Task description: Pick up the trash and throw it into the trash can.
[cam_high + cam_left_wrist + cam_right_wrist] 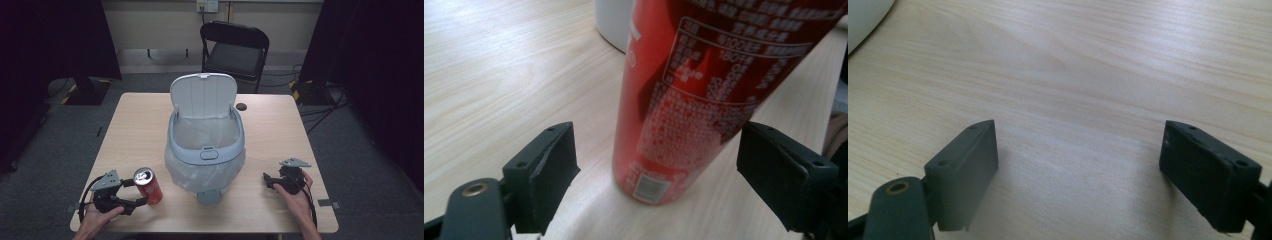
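A red drink can [148, 185] stands upright on the wooden table [135, 125] near its front left. My left gripper [136, 192] is open, one jaw on each side of the can, with gaps between pads and can. In the left gripper view the can [694, 100] rises close ahead between the two black jaws, and my left gripper [656, 165] does not touch it. My right gripper [266, 180] rests in a hand at the front right, jaws open over bare wood. In the right gripper view my right gripper [1078, 155] has nothing between its jaws.
A grey pedal bin [206, 145] with a clear plastic liner stands in the middle of the table, its lid raised. A black folding chair [234, 47] is behind the table. A small dark hole [241, 106] marks the tabletop behind the bin.
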`<control>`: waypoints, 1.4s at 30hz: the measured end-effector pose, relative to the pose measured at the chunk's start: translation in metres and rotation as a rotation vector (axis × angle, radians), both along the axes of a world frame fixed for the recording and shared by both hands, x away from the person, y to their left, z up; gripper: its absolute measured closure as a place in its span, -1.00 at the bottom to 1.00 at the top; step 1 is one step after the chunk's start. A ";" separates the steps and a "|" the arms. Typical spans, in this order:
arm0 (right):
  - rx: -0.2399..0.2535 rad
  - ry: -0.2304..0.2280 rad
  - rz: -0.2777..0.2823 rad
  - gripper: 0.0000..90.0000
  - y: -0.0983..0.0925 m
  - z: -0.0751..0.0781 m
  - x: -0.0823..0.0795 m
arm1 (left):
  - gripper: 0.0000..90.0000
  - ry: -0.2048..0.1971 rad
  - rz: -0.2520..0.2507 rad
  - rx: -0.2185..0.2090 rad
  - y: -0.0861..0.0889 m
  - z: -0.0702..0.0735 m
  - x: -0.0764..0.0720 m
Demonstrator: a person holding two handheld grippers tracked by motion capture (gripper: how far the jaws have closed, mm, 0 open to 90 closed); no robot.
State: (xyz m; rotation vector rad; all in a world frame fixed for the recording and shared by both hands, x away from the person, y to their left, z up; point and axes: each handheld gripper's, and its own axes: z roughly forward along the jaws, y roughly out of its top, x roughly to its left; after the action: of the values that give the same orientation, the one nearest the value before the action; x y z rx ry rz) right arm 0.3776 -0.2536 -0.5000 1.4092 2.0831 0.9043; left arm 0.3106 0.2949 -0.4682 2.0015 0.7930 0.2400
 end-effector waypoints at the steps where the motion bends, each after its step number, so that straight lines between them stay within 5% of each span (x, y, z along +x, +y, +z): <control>1: 0.000 0.000 0.000 -0.68 0.000 0.000 0.000 | -0.65 -0.006 -0.004 0.007 -0.002 0.000 0.002; 9: 0.000 0.000 0.000 -0.68 0.000 0.000 0.000 | -0.63 -0.036 -0.004 0.037 -0.022 0.002 0.007; 15: 0.000 0.000 0.000 -0.68 0.000 0.000 0.000 | -0.29 -0.067 0.004 0.060 -0.031 0.002 0.008; 20: 0.000 0.000 0.000 -0.68 0.000 0.000 0.000 | -0.25 -0.069 0.019 0.074 -0.029 0.004 0.008; 28: 0.000 0.000 0.000 -0.68 0.000 0.000 0.000 | -0.25 -0.049 0.075 0.006 -0.020 0.012 0.017; 35: 0.002 0.001 -0.003 -0.68 0.000 0.000 0.000 | -0.24 -0.083 0.151 -0.036 -0.014 0.035 0.031; 42: 0.003 0.002 -0.008 -0.69 0.001 0.000 0.000 | -0.24 -0.082 0.200 -0.130 -0.008 0.055 0.037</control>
State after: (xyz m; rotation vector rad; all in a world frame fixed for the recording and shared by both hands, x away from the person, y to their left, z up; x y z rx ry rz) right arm 0.3781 -0.2525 -0.5000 1.4202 2.0766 0.9035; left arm 0.3477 0.2866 -0.4130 1.7805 0.9330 0.3741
